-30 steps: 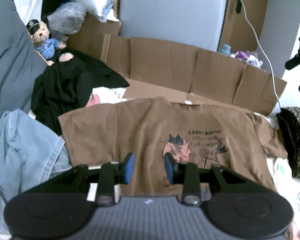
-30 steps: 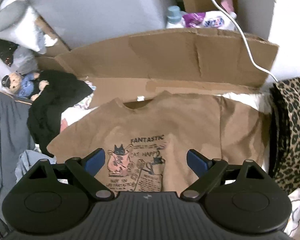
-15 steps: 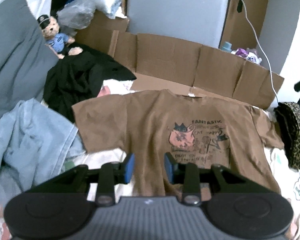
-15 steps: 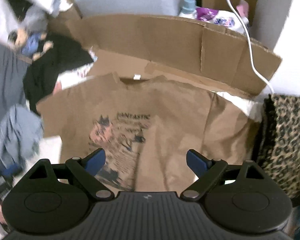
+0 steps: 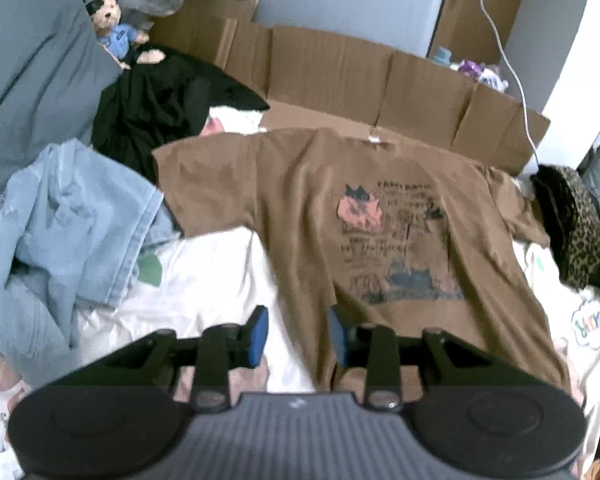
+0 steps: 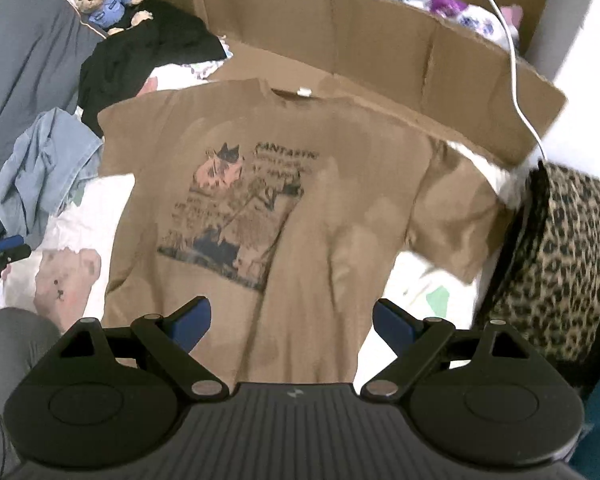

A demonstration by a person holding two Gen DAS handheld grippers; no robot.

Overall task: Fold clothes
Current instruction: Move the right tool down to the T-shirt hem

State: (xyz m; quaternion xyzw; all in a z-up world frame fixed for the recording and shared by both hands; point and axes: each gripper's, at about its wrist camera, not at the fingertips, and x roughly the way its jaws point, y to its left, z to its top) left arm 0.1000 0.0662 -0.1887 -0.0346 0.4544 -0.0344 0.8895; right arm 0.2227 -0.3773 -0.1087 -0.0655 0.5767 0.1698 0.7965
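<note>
On the bed [image 6: 72,216], at the centre of both views: one brown T-shirt [image 6: 300,184], laid flat, print side up, collar toward 12 o'clock, hem toward 6 o'clock beneath the tongs.

Condition of shirt: spread full width, both sleeves out, at 9 and 3 o'clock. No fold was visible in it; some wrinkling in the body. Judged: spreading done, folding not yet begun.

Left tongs [image 5: 298,336]: jaws partly open, a narrow gap between the blue pads, nothing gripped. They hung over the hem's left corner, where brown cloth met white bedding; contact with the cloth could not be told.

Right tongs [image 6: 290,320]: jaws spread wide, empty, above the lower right part of the shirt.

Surroundings: cardboard [image 6: 380,40] standing behind the collar at 12 o'clock; black garment [image 5: 160,108] at 10 o'clock; blue denim garment [image 5: 72,216] at 9 o'clock, crumpled; leopard-print item [image 6: 564,248] at 3 o'clock, just beside the right sleeve; teddy bear [image 5: 110,24] at 11 o'clock.

Remaining, as judged: every fold of this shirt, and apparently the other loose garments, none of which looked folded.
</note>
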